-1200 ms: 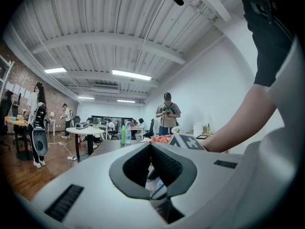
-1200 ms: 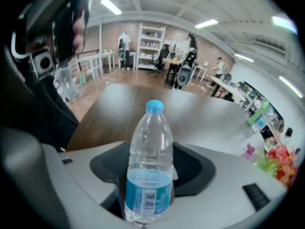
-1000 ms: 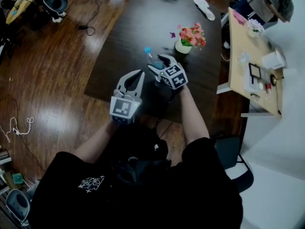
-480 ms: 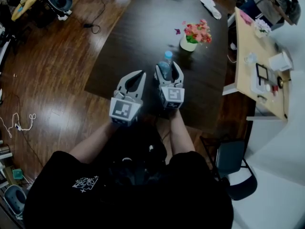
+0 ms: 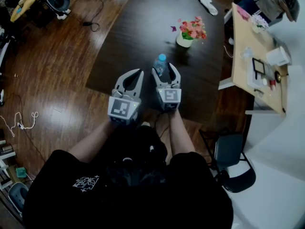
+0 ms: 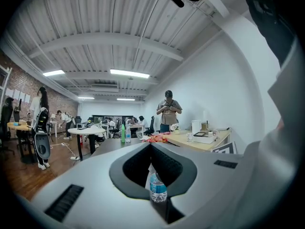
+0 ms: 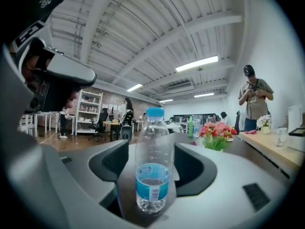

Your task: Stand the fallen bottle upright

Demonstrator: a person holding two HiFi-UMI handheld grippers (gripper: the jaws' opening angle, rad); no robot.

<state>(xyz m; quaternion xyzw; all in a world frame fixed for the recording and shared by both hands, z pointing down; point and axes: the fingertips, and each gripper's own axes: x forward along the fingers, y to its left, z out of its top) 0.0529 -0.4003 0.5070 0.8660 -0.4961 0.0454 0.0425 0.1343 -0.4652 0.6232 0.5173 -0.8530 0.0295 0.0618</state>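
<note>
Your right claw [image 5: 166, 73] has just been opening and stands wide. The bottle [image 5: 160, 65] is upright on the dark worktop [image 5: 138, 27] between its jaws, and neither jaw touches it. Your left claw [image 5: 135, 75] hovers just beside it, jaws together at the tips, holding nothing.

Head view: steeply down on the dark table [image 5: 143, 32]. Gripper views: low, near level, looking across it. All three share the bottle [image 5: 160, 63], closest in the right one, and the flowers [image 5: 191, 30].
</note>
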